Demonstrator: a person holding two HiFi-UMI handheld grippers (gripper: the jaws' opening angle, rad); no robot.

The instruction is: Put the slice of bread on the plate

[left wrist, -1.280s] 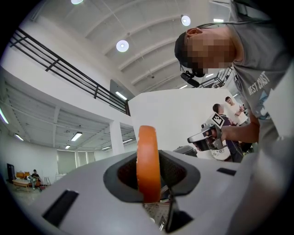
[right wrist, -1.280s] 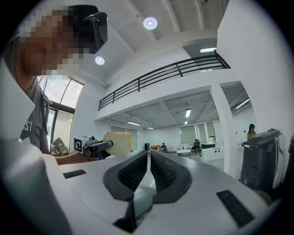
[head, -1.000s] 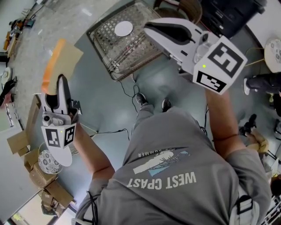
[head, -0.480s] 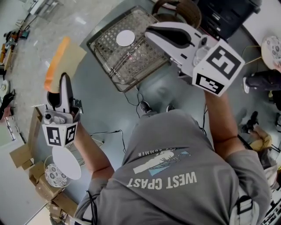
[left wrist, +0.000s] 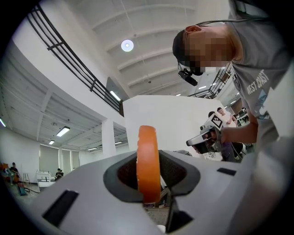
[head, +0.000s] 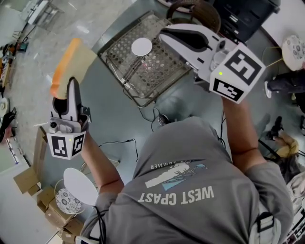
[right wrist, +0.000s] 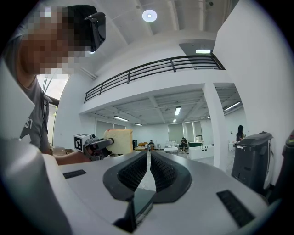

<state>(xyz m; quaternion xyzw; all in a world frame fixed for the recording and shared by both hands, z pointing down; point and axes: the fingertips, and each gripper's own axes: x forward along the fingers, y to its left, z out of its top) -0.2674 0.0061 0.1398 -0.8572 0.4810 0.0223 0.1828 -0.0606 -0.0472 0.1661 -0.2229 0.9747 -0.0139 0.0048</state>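
My left gripper (head: 70,85) is shut on a slice of bread (head: 72,61) with an orange crust and a tan face, held upright in the air at the left of the head view. In the left gripper view the bread (left wrist: 148,160) stands edge-on between the jaws. A small white plate (head: 142,46) lies on a wire-mesh table (head: 162,71) at the top centre, off to the right of the bread. My right gripper (head: 164,34) is shut and empty, held level above the table's right side. The right gripper view shows the bread (right wrist: 119,140) in the left gripper (right wrist: 94,144).
A cable (head: 143,112) trails over the grey floor below the table. Cardboard boxes (head: 26,178), a white plate (head: 80,186) and a patterned plate (head: 69,201) sit at the lower left. A dark chair (head: 193,12) stands behind the table. A black bin (right wrist: 252,156) stands to the right.
The person has walked on: the wire table and its plate have drifted right in the head view. The left gripper with the bread has shifted right and sits closer to the table.
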